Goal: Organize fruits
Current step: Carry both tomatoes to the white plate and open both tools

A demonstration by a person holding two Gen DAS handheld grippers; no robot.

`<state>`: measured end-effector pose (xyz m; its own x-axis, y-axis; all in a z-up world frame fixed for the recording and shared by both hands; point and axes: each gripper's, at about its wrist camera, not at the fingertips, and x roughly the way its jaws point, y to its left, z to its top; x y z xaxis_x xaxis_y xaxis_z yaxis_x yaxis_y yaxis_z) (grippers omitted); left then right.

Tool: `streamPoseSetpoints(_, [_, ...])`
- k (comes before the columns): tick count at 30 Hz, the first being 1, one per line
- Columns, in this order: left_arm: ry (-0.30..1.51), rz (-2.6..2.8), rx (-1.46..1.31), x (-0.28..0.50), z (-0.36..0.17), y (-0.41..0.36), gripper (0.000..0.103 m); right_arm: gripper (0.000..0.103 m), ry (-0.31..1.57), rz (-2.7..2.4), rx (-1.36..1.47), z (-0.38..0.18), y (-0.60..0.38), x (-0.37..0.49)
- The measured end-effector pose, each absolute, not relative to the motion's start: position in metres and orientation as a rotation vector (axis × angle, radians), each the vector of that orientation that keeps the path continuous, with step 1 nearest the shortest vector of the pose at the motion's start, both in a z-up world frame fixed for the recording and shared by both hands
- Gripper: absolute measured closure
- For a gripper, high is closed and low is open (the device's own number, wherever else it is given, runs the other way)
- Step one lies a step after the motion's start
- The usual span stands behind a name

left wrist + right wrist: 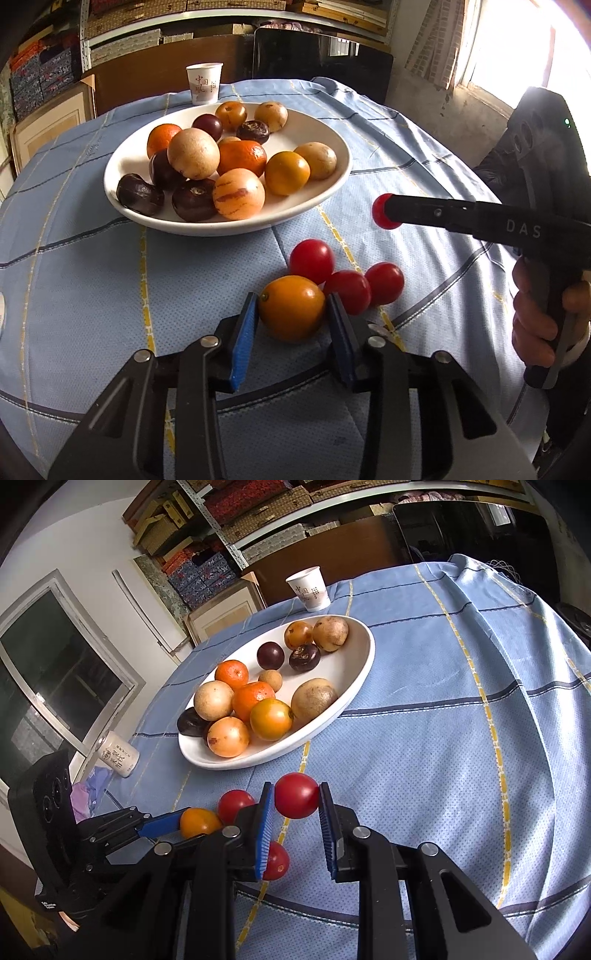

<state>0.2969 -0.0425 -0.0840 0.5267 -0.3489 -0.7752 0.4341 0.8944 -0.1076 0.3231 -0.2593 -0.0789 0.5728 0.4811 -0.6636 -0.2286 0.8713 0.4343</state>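
Observation:
A white oval plate (325, 192) (354, 690) holds several fruits: oranges, tan round ones and dark purple ones. In front of it on the blue checked cloth lies an orange-yellow fruit (291, 308) (197, 821). My left gripper (291, 299) (173, 829) is shut on this fruit, a blue pad against each side. Three red cherry tomatoes (312, 260) lie touching just behind and to the right of it. My right gripper (296, 794) (388, 213) hovers above the cloth, shut on another red cherry tomato (296, 800) (380, 212).
A paper cup (204, 83) (308, 589) stands behind the plate. A white tin (118, 755) lies at the table's left edge. A person's hand (535, 317) grips the right gripper's handle. Shelves, boxes and a dark chair stand behind the table.

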Motion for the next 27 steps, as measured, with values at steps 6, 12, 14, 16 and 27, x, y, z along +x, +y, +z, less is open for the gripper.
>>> streamPoseSetpoints(6, [0.872, -0.458, 0.083, 0.296, -0.076, -0.036, 0.065, 0.079, 0.846, 0.436, 0.307, -0.076, -0.257, 0.321])
streamPoseSetpoints(12, [0.785, -0.413, 0.003, 0.292, -0.058, -0.019, 0.066, 0.079, 0.734, 0.452, 0.244, -0.060, -0.247, 0.308])
streamPoseSetpoints(14, [0.751, -0.372, -0.015, 0.291, -0.051, -0.011, 0.066, 0.079, 0.678, 0.435, 0.176, -0.054, -0.241, 0.302])
streamPoseSetpoints(16, [0.714, -0.327, -0.014, 0.291, -0.045, -0.006, 0.066, 0.079, 0.644, 0.439, 0.131, -0.051, -0.237, 0.300])
streamPoseSetpoints(27, [0.635, -0.275, -0.060, 0.361, -0.011, -0.007, 0.066, 0.079, 0.645, 0.421, 0.157, -0.051, -0.214, 0.367])
